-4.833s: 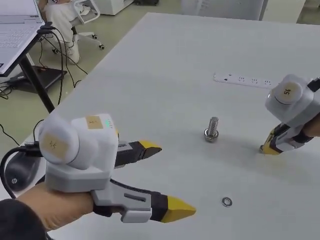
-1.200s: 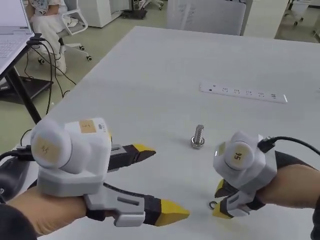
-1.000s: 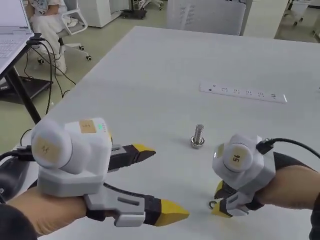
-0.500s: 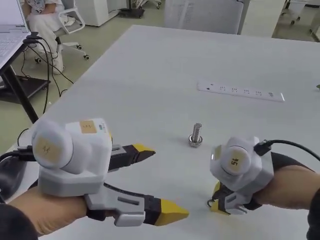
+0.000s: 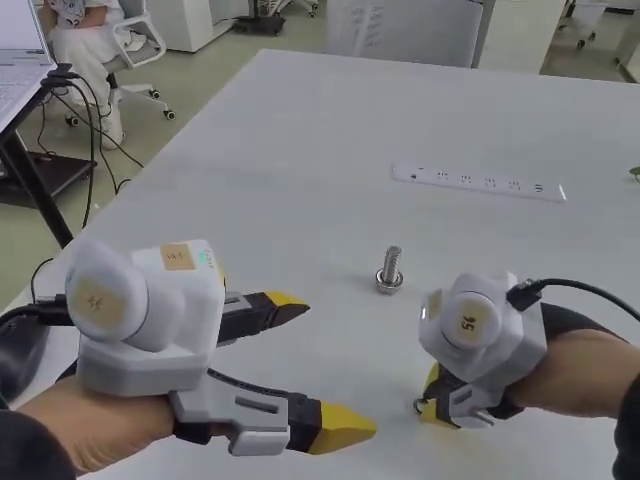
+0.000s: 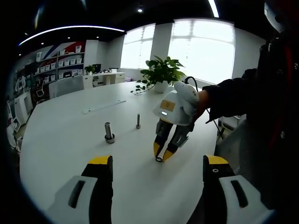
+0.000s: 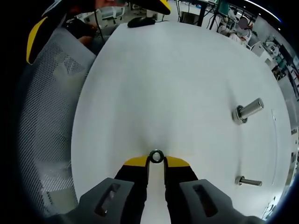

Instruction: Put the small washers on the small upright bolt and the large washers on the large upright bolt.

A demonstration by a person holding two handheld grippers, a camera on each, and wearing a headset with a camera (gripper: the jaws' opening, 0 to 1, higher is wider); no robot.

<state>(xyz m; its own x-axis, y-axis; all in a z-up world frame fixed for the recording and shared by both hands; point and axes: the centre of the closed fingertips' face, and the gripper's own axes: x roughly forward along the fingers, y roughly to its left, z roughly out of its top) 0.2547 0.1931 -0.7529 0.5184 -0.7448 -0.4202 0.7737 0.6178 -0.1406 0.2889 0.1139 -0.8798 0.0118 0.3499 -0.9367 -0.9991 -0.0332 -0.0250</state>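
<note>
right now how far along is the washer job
Done: unclear; the ring at the base of the large bolt may be a washer or its head. In hand: the right gripper pinches one washer. To do: seat it on its bolt; the left gripper is open.

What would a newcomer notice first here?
The right gripper, tips down near the white table, pinches a metal washer between its yellow tips. Beyond it stand two upright bolts: the large bolt and the thin small bolt. The left gripper hangs wide open in the foreground of the head view.
</note>
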